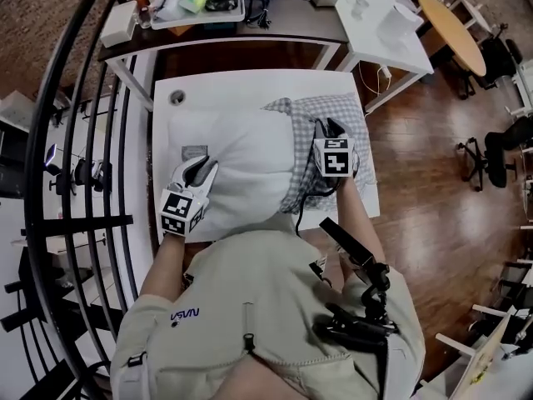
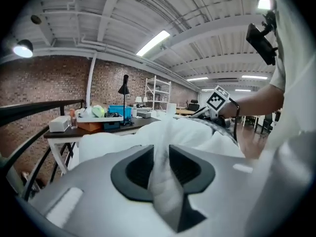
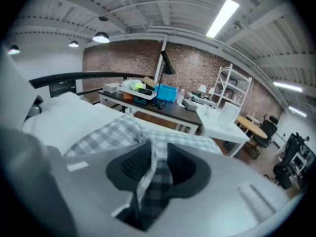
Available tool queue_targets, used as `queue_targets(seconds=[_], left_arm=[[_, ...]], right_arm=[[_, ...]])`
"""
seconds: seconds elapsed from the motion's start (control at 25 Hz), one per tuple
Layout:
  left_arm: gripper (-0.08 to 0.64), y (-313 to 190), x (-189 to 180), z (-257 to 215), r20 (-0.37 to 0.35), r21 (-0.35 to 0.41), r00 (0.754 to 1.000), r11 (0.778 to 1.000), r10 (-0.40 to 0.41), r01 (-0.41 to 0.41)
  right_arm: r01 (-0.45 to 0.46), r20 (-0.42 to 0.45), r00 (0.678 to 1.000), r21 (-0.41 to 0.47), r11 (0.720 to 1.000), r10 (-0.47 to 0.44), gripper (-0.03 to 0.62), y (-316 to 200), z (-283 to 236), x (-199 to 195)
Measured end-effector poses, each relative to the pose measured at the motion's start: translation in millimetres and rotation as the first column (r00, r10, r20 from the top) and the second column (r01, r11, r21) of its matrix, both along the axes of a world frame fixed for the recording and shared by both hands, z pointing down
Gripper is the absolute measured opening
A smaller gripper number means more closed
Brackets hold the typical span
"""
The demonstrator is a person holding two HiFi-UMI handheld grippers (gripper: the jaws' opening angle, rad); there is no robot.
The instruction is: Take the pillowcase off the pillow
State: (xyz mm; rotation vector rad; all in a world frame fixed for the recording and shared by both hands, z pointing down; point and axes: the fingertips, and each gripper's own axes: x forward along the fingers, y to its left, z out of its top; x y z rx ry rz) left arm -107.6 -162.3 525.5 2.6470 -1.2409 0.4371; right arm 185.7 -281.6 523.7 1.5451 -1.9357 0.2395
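A white pillow [image 1: 241, 161] lies on the white table [image 1: 250, 86] in front of me. A grey-and-white checked pillowcase [image 1: 333, 111] covers only its right end and is bunched there. My left gripper [image 1: 202, 167] sits at the pillow's bare left side. In the left gripper view that gripper [image 2: 161, 162] is shut on a pinched fold of the white pillow [image 2: 187, 132]. My right gripper [image 1: 326, 127] is over the checked cloth. The right gripper view shows it [image 3: 158, 164] shut on a fold of the pillowcase [image 3: 113, 132], with the bare pillow [image 3: 59, 117] to its left.
A dark desk [image 1: 283, 25] with a tray of small items [image 1: 196, 2] stands behind the table, and a white side table [image 1: 375, 23] to its right. A black curved railing [image 1: 83, 140] runs along the left. Wooden floor, a round table [image 1: 454, 27] and chairs lie to the right.
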Motion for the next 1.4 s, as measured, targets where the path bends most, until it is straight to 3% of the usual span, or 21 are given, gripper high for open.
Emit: queue_targets(seconds=[0.16,0.32,0.44,0.56,0.68,0.76,0.8,0.92,1.0,1.04,1.16,1.28,1.4], left_arm=[[0.146,16,11,-48,0.005,0.099,0.999,0.994,0.044,-0.044],[0.167,50,43,-64,-0.029,0.114,0.986,0.981,0.161,-0.157],[0.219,77,81,-42,-0.007,0.038,0.952,0.951,0.306,-0.306],[0.236,100,112,-5,0.083,-0.060,0.903,0.906,0.422,-0.418],[0.258,113,124,33,0.144,-0.137,0.867,0.878,0.476,-0.459],[0.258,106,126,52,0.197,-0.154,0.858,0.879,0.475,-0.452],[0.257,100,126,58,0.212,-0.160,0.859,0.883,0.466,-0.440],[0.097,84,121,48,0.176,-0.179,0.881,0.895,0.439,-0.410],[0.050,72,115,22,0.127,-0.156,0.901,0.905,0.416,-0.396],[0.038,65,110,8,0.098,-0.136,0.915,0.916,0.392,-0.378],[0.029,42,91,-34,0.010,-0.064,0.951,0.950,0.308,-0.307],[0.026,28,72,-64,-0.047,-0.024,0.966,0.966,0.254,-0.256],[0.025,23,54,-66,-0.092,-0.045,0.969,0.972,0.227,-0.232]], right_arm=[[-0.007,0.142,0.990,0.051,0.999,0.000,0.140,43,-30,-2],[-0.077,0.290,0.955,0.064,0.995,0.055,0.140,96,-38,-9],[-0.078,0.335,0.940,0.024,0.997,0.065,0.140,143,-31,-23],[-0.054,0.323,0.944,-0.052,0.997,0.068,0.140,186,-12,-34],[-0.048,0.323,0.941,-0.162,0.986,0.099,0.151,220,22,-41],[-0.016,0.314,0.945,-0.225,0.974,0.089,0.174,229,45,-52],[0.003,0.303,0.950,-0.250,0.968,0.075,0.183,230,57,-61],[0.037,0.201,0.979,-0.277,0.960,0.020,0.182,219,83,-81],[0.035,0.103,0.995,-0.245,0.969,-0.010,0.100,209,77,-80],[0.032,0.059,0.998,-0.215,0.976,-0.020,0.065,205,66,-75],[-0.001,-0.054,0.999,-0.101,0.995,-0.004,0.050,194,26,-52],[-0.077,-0.131,0.988,-0.004,0.997,0.076,0.041,190,-2,-22],[-0.156,-0.156,0.975,0.012,0.988,0.156,0.041,184,-6,17]])
